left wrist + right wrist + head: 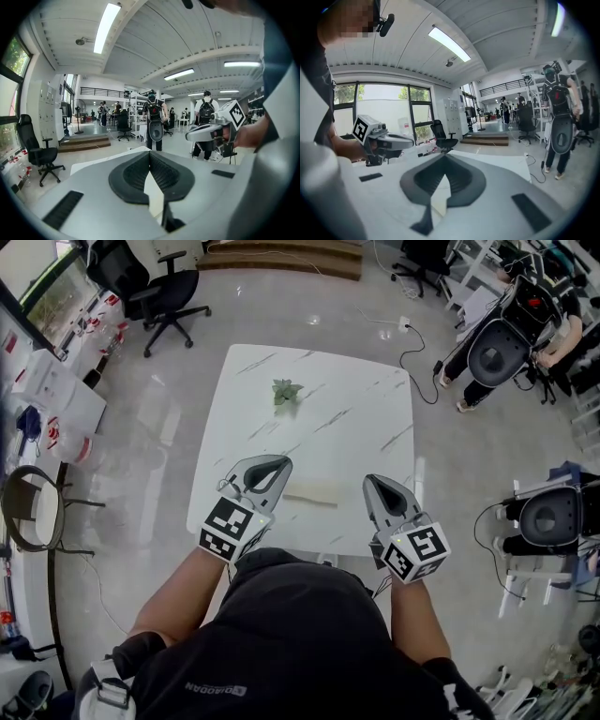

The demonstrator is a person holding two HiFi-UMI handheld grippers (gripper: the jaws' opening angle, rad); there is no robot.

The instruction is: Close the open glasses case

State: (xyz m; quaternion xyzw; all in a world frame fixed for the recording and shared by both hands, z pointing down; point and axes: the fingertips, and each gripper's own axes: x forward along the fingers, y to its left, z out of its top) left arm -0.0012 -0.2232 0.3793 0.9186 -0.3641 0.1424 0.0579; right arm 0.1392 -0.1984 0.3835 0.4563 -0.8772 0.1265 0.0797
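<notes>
A pale cream glasses case (311,491) lies flat on the white marble table (356,427) near its front edge; I cannot tell from here how far its lid stands open. My left gripper (278,465) hovers just left of the case, jaws shut and empty. My right gripper (373,482) hovers just right of it, also shut and empty. In the left gripper view the jaws (150,153) meet at the tip and the right gripper (211,132) shows beyond. In the right gripper view the jaws (444,155) also meet, with the left gripper (383,139) opposite.
A small green plant (286,390) stands on the far half of the table. A black office chair (161,292) stands beyond the table at the left. A cable (412,352) trails on the floor at the right, near people with equipment (497,348).
</notes>
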